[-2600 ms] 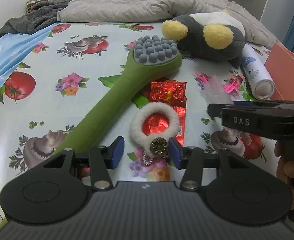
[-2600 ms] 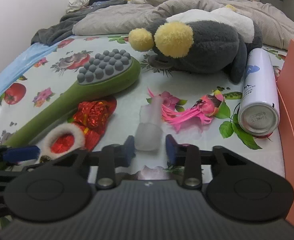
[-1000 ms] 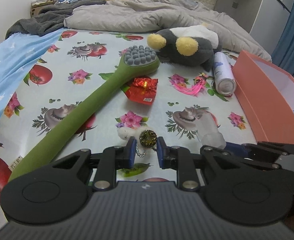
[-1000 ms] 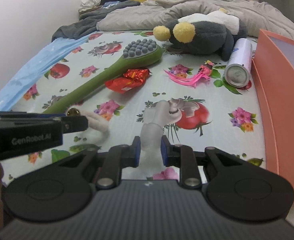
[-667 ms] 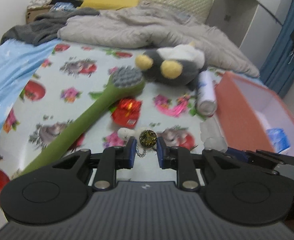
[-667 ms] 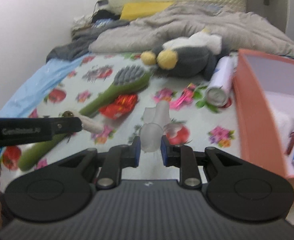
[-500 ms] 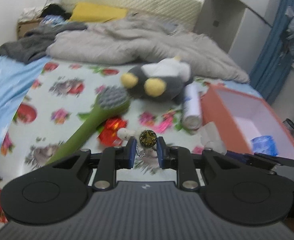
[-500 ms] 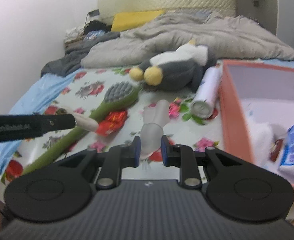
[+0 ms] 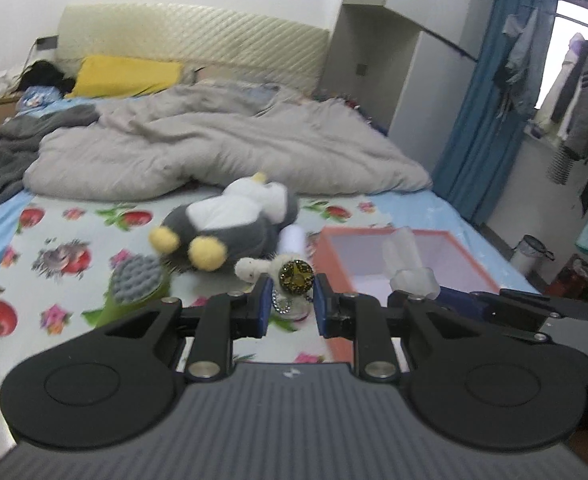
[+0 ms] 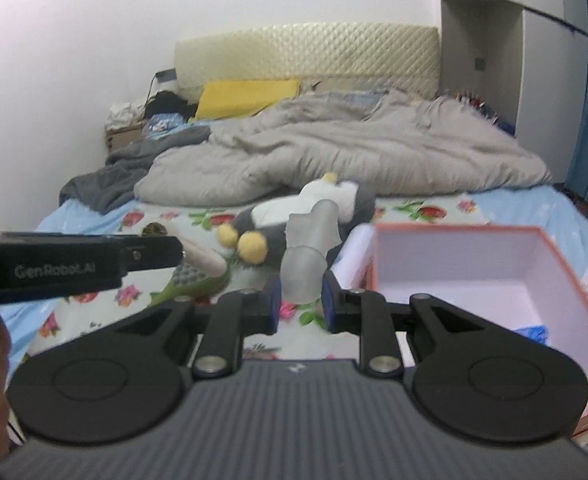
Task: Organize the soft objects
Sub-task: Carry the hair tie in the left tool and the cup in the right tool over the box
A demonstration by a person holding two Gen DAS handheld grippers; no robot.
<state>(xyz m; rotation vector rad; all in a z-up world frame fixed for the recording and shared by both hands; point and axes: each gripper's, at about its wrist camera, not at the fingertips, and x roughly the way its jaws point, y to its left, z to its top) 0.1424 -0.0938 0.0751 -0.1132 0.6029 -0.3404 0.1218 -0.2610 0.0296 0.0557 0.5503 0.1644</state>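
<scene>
Jaws of left gripper (image 9: 293,307) clamp fluffy hair tie (image 9: 254,269); right gripper (image 10: 301,304) clamps translucent toy (image 10: 308,256).

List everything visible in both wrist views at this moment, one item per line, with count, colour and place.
Fluffy hair tie: one, white with a gold charm, held in the left gripper.
Translucent soft piece: one, frosted white, held in the right gripper.
Plush penguin: one, grey, white and yellow, lying on the printed cloth.
Massage brush: one, green with a grey head, on the cloth.
Spray can: one, white, beside the box.
Box: one, orange, open, at right.
Duvet: one, grey, behind.
Pillow: one, yellow, by the headboard.
Left gripper: one, black, shut.
Right gripper: one, black, shut.
</scene>
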